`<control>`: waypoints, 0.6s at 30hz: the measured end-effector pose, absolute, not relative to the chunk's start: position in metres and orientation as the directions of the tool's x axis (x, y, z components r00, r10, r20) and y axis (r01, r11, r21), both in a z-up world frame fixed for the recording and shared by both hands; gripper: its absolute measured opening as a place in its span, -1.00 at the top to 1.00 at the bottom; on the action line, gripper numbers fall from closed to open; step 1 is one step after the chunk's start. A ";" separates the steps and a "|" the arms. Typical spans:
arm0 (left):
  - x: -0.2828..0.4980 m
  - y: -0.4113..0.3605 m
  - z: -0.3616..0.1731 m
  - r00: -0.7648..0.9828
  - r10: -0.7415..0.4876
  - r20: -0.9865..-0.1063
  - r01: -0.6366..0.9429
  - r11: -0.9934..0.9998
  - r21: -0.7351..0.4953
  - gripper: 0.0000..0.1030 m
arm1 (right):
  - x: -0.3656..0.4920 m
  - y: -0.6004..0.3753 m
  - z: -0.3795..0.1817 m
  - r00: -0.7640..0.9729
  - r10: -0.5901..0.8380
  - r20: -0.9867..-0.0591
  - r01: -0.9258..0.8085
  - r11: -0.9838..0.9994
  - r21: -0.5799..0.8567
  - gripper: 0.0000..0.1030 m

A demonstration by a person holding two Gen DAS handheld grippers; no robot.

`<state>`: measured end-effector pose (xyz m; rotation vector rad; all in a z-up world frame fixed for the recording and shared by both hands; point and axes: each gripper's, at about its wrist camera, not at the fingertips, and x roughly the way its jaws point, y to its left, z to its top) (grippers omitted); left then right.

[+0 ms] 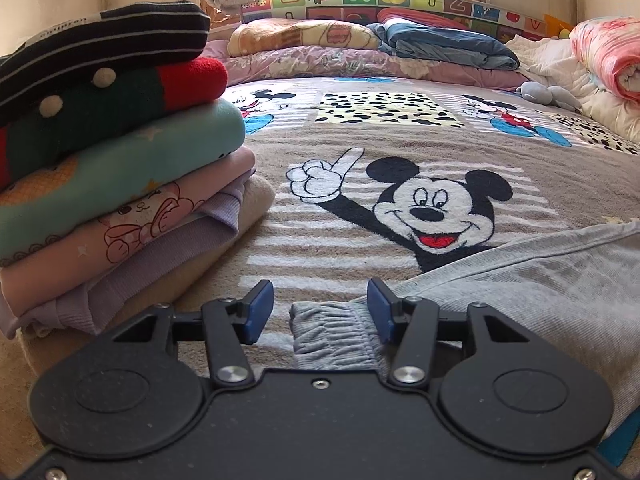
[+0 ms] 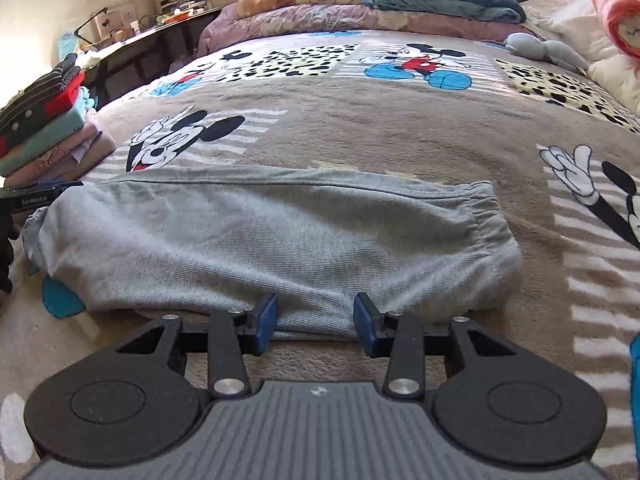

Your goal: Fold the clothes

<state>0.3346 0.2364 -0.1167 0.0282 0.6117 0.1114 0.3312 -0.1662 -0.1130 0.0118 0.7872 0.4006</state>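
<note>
Right wrist view: grey trousers (image 2: 256,240) lie flat across the Mickey Mouse blanket (image 2: 360,120) on the bed | right gripper (image 2: 316,320) jaws wide at their near edge | left gripper (image 1: 320,308) jaws wide around the elastic cuff (image 1: 332,336) | folded stack (image 1: 112,152) just left.

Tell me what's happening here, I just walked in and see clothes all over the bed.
A person with a claw in each hand is folding laundry on a Mickey Mouse blanket. Grey sweatpants lie flat across it, folded lengthwise. The left claw is open at the elastic cuff end; the right claw is open at the near edge of the pants. Neither grips the cloth yet. A stack of folded clothes sits at the left.
</note>
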 end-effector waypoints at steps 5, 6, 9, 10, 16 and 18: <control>0.335 0.235 -0.117 0.812 0.120 -0.570 -0.099 0.993 0.069 0.00 | 0.320 -0.153 -0.095 0.683 0.403 -0.610 -0.387 0.907 0.166 0.18; 0.335 0.235 -0.117 0.812 0.121 -0.571 -0.100 0.993 0.068 0.00 | 0.321 -0.144 -0.093 0.683 0.415 -0.601 -0.406 0.900 0.161 0.18; 0.335 0.236 -0.117 0.811 0.119 -0.572 -0.102 0.993 0.061 0.00 | 0.331 -0.126 -0.101 0.663 0.442 -0.604 -0.419 0.888 0.190 0.17; 0.333 0.238 -0.116 0.814 0.112 -0.570 -0.104 0.993 0.046 -0.01 | 0.334 -0.122 -0.108 0.644 0.445 -0.622 -0.415 0.886 0.204 0.15; 0.324 0.254 -0.109 0.830 0.073 -0.553 -0.113 0.993 -0.039 -0.07 | 0.312 -0.128 -0.120 0.626 0.432 -0.649 -0.414 0.890 0.194 0.09; 0.321 0.260 -0.107 0.835 0.061 -0.547 -0.116 0.991 -0.067 -0.07 | 0.302 -0.137 -0.112 0.665 0.444 -0.601 -0.402 0.891 0.213 0.08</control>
